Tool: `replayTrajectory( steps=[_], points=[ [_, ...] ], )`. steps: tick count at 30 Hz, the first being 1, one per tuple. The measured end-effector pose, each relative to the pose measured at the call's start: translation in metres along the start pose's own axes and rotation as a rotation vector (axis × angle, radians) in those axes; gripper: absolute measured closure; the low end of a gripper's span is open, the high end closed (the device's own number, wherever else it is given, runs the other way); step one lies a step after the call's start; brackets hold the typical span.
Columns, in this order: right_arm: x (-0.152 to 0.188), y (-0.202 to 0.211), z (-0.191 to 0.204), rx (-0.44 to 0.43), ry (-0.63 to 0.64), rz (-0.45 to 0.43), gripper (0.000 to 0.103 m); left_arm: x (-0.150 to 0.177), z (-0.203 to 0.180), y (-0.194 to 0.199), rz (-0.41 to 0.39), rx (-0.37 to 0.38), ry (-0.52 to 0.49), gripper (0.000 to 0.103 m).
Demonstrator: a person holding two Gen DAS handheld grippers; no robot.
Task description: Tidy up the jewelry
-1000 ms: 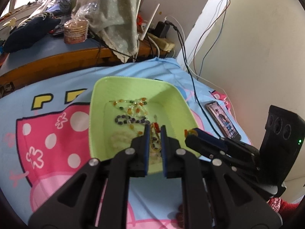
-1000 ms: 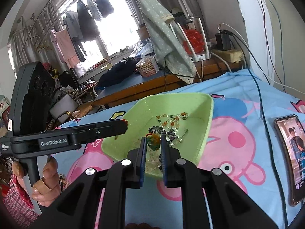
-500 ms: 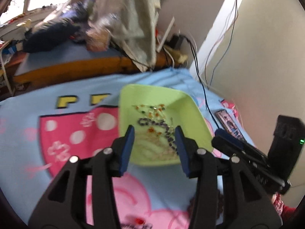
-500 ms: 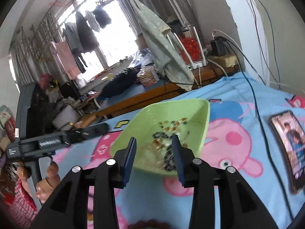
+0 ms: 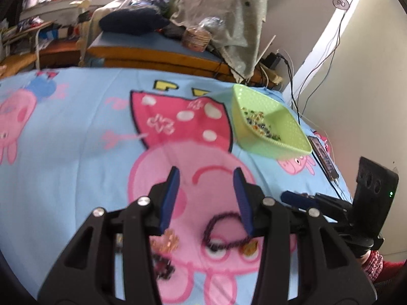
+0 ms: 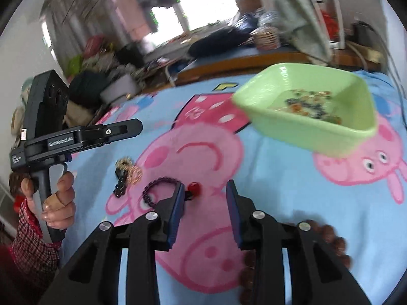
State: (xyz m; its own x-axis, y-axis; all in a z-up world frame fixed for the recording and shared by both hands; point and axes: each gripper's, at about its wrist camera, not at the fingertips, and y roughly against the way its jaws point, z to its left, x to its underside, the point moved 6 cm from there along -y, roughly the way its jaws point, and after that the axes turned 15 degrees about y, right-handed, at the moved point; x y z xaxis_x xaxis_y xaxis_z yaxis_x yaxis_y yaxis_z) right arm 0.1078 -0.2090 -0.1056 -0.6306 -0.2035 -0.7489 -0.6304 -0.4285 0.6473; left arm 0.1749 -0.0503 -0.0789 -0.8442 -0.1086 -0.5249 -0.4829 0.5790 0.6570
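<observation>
L gripper [image 5: 206,171] tilted down, jaws apart, nothing btwn pads. R gripper [image 6: 205,184] angled down too, jaws apart but closing, empty. The left hand [image 6: 58,203] wraps its handle, checked sleeve [image 6: 25,241] at wrist; one finger possibly taped, pic blurry.

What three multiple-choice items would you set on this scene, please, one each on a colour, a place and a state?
1. The tray is:
A green
B red
C white

2. The purple bracelet lies:
A in the tray
B on the sheet
C on the floor

3. The left claw is:
A shut on the bracelet
B open
C shut on the tray

Answers:
1 A, since its walls and rim are pale green in both views.
2 B, since it lies on the cartoon-print sheet, well short of the tray.
3 B, since its blue pads stand apart and press on nothing.
</observation>
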Motion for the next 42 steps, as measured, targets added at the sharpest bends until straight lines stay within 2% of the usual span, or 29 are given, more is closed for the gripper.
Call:
replayTrajectory(
  steps=[3,7,11,15,19,20,21,22,25,29,33,37,42],
  points=[
    [-0.002,-0.015,0.0,-0.018,-0.013,0.029,0.099,0.015,0.0,0.011,0.001,0.018,-0.021,0.061],
    [0.003,-0.032,-0.003,-0.02,-0.02,0.088,0.103,0.05,-0.02,0.017,0.019,0.02,-0.152,0.061],
    [0.006,-0.028,-0.001,0.041,0.038,0.102,0.103,0.083,-0.041,0.01,0.047,0.0,-0.285,0.061],
    [0.016,-0.017,-0.006,0.053,0.03,0.094,0.103,0.102,-0.051,-0.006,0.077,-0.047,-0.374,0.061],
    [0.026,-0.007,-0.006,0.051,0.016,0.081,0.103,0.106,-0.048,-0.017,0.095,-0.098,-0.39,0.062],
    [0.028,-0.005,-0.005,0.052,0.016,0.078,0.103,0.107,-0.046,-0.02,0.108,-0.104,-0.389,0.065],
    [0.028,-0.004,-0.004,0.052,0.017,0.076,0.103,0.109,-0.045,-0.023,0.121,-0.106,-0.386,0.083],
    [0.03,-0.002,-0.002,0.051,0.019,0.073,0.103,0.109,-0.044,-0.026,0.135,-0.106,-0.382,0.087],
    [0.034,0.002,0.005,0.042,0.026,0.069,0.103,0.112,-0.045,-0.025,0.137,-0.089,-0.382,0.087],
    [0.046,0.014,0.016,0.022,0.037,0.061,0.103,0.132,-0.06,-0.017,0.171,-0.02,-0.424,0.087],
    [0.061,0.033,0.025,0.056,0.063,0.052,0.103,0.151,-0.064,-0.007,0.192,0.015,-0.438,0.087],
    [0.079,0.05,0.032,0.091,0.094,0.062,0.103,0.152,-0.062,0.003,0.175,0.028,-0.414,0.087],
    [0.085,0.051,0.034,0.076,0.089,0.064,0.103,0.144,-0.055,0.005,0.151,0.02,-0.388,0.087]
  ],
)
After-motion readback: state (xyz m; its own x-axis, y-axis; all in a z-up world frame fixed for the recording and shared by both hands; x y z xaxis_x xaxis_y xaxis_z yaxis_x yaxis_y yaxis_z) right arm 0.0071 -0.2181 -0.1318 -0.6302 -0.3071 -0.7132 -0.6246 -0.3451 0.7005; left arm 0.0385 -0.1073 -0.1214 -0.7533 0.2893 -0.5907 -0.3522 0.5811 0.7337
